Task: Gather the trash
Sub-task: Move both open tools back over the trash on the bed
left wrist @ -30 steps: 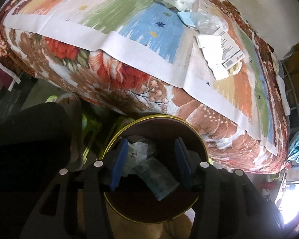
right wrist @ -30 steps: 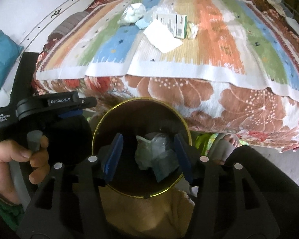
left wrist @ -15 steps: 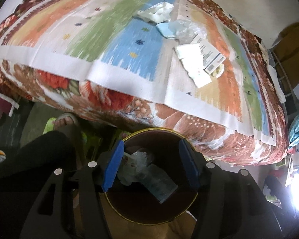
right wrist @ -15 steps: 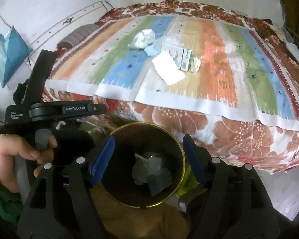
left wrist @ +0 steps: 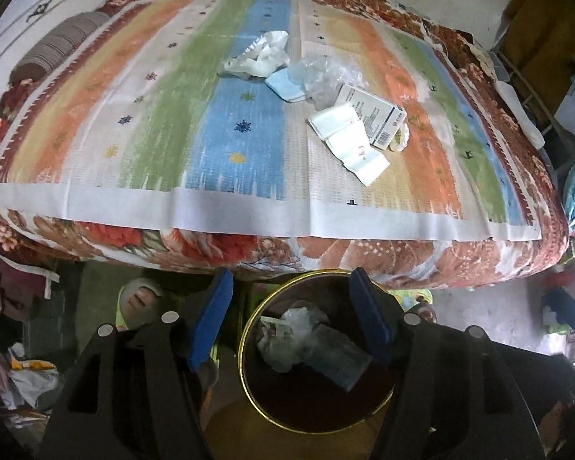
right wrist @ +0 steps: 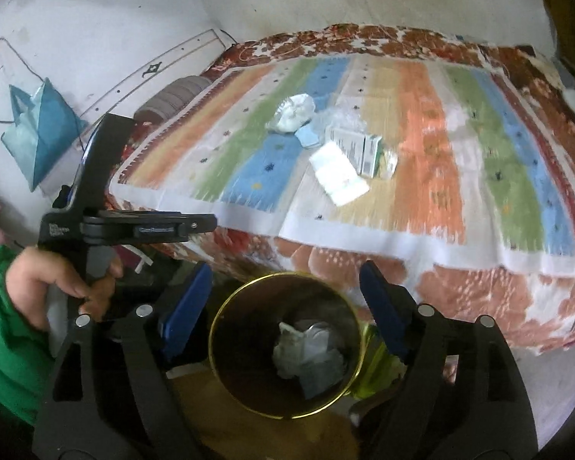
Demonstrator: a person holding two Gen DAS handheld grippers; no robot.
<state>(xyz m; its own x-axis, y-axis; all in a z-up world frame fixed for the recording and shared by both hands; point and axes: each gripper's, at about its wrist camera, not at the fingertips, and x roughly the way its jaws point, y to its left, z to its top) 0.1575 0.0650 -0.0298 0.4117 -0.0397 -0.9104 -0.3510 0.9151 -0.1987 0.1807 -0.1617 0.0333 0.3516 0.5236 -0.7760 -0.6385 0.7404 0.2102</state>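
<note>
1. Above the gold-rimmed bin (left wrist: pixel 249 364): left gripper (left wrist: pixel 291 318), blue pads spread wide, nothing between them and nothing touched. Jaws have just been opening.
2. Above the same bin (right wrist: pixel 216 349), seen from the other side: right gripper (right wrist: pixel 285 308), jaws likewise wide apart and empty, also just been opening. Its pads straddle the bin's rim in the picture without contact.
3. Inside the bin: crumpled wrappers (left wrist: pixel 299 337), whitish and pale blue, lying on the dark bottom; same heap in the right wrist view (right wrist: pixel 306 352).
4. Beyond the bin, on the striped cloth (left wrist: pixel 172 134) over the floral blanket (left wrist: pixel 211 245): the trash not yet collected, in one loose cluster well apart from both grippers.
5. Cluster contents: crumpled white tissue (left wrist: pixel 260 55) farthest from the bin; small pale-blue packet (left wrist: pixel 283 86) just beside it; clear plastic wrap (left wrist: pixel 322 76) touching the packet; white carton with barcode (left wrist: pixel 375 115); folded white paper (left wrist: pixel 349 145) nearest the bin, overlapping the carton's edge.
6. Left of the bin in the right wrist view: a hand (right wrist: pixel 57 287) in a green sleeve (right wrist: pixel 4 329) gripping the left gripper's handle.
</note>
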